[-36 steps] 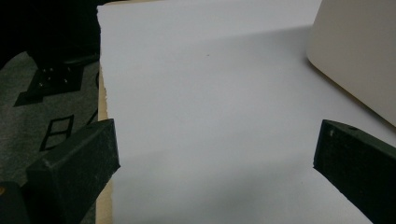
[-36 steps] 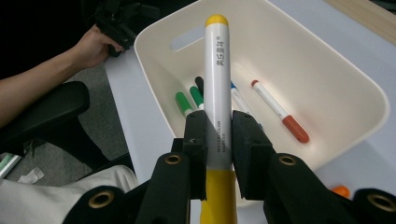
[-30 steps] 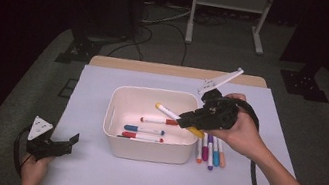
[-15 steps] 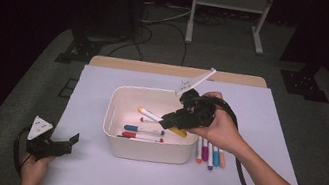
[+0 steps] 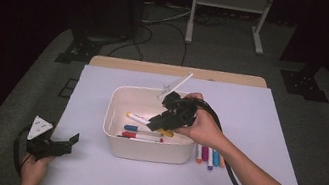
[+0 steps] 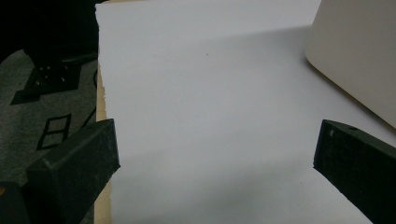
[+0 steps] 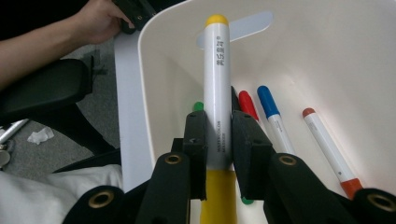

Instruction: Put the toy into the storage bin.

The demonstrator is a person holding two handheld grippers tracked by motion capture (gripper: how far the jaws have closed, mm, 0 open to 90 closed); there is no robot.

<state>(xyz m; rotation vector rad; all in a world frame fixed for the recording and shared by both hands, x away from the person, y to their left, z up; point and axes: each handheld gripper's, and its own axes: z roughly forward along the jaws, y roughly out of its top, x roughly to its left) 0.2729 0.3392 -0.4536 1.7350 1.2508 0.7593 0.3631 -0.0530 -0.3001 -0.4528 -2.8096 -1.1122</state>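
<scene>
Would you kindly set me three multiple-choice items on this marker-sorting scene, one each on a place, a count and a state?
1. Where is the right hand-held gripper?
A. over the white bin
B. at the table's far edge
C. on the floor

2. How many markers lie on the paper beside the bin?
A. none
B. one
C. several

3. How do the left hand-held gripper's jaws stand?
A. shut on a marker
B. open, nothing between them
C. shut on the bin's wall

Answers:
1 A: the high view shows it above the bin's inside.
2 C: a row of loose markers lies right of the bin.
3 B: its own view shows bare paper between wide jaws, while the right one grips the yellow marker.
</scene>
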